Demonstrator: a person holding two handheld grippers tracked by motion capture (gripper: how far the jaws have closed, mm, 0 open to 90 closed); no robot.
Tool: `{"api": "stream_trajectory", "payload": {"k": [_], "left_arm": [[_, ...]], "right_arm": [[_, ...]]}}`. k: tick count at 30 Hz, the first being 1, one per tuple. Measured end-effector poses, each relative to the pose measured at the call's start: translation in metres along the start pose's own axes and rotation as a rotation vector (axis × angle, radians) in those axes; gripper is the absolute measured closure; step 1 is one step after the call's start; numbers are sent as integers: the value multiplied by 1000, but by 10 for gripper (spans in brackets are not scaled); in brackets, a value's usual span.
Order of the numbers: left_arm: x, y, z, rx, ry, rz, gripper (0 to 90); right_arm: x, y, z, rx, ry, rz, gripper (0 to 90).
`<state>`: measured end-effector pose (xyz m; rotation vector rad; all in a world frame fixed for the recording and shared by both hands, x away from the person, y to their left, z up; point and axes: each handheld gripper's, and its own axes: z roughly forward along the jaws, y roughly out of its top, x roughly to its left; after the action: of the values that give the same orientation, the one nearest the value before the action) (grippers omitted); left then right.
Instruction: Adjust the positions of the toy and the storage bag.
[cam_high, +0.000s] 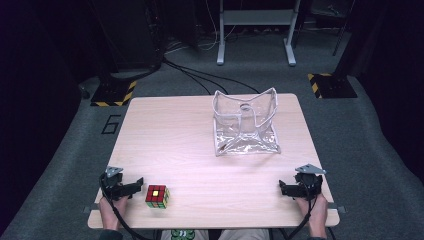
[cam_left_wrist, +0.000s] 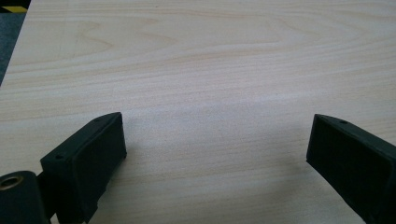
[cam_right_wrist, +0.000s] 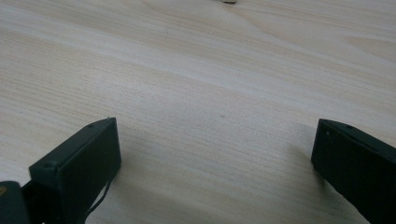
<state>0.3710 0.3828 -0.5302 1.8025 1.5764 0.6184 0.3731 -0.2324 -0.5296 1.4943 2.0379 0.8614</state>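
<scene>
- The multicoloured plastic puzzle cube (cam_high: 157, 196) sits on the pale wooden table (cam_high: 190, 150), near its front edge, well short of the clear plastic bag (cam_high: 245, 125) standing open farther back.
- The left gripper (cam_high: 135, 187) rests just beside the cube, jaws spread wide with nothing between them.
- The right gripper (cam_high: 286, 189) lies well apart from the cube, jaws likewise wide and empty.
- The cube looks light, rigid and smooth-faced; its layers may twist, so pinch two opposite flat faces squarely.

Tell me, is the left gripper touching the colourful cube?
Apart. The high view shows bare table between the left gripper and the cube.
</scene>
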Motion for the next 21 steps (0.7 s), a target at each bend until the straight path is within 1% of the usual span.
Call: {"api": "stream_trajectory", "payload": {"k": [4, 5, 6, 7, 8, 12, 13, 15, 17, 21], "left_arm": [[-1, 0, -1, -1, -4, 6, 45], [-2, 0, -2, -8, -2, 11, 45], [-3, -1, -3, -17, -2, 5, 45], [-3, -1, -4, -16, -7, 8, 45], [-4, -1, -5, -22, -14, 0, 45], [-8, -1, -11, -39, -29, 2, 46], [-9, 0, -11, -50, -30, 4, 46], [-13, 2, -16, -60, -39, 10, 46], [-15, 5, -20, -69, -66, 5, 47], [-23, 9, -27, -81, -95, 33, 47]], "right_arm": [[0, 0, 0, -1, -1, -1, 11], [0, 0, 0, -1, -1, 1, 12], [0, 0, 0, -1, 0, 2, 12], [0, 0, 0, -1, -1, 2, 12], [0, 0, 0, -2, -4, 2, 12], [0, 0, 0, -1, -2, 5, 13], [0, 0, 0, -1, -3, 2, 14], [-1, 0, 0, -1, -3, 1, 16], [-1, 0, 0, -1, -1, 0, 17], [0, 0, 0, -3, -3, 4, 17]]}}
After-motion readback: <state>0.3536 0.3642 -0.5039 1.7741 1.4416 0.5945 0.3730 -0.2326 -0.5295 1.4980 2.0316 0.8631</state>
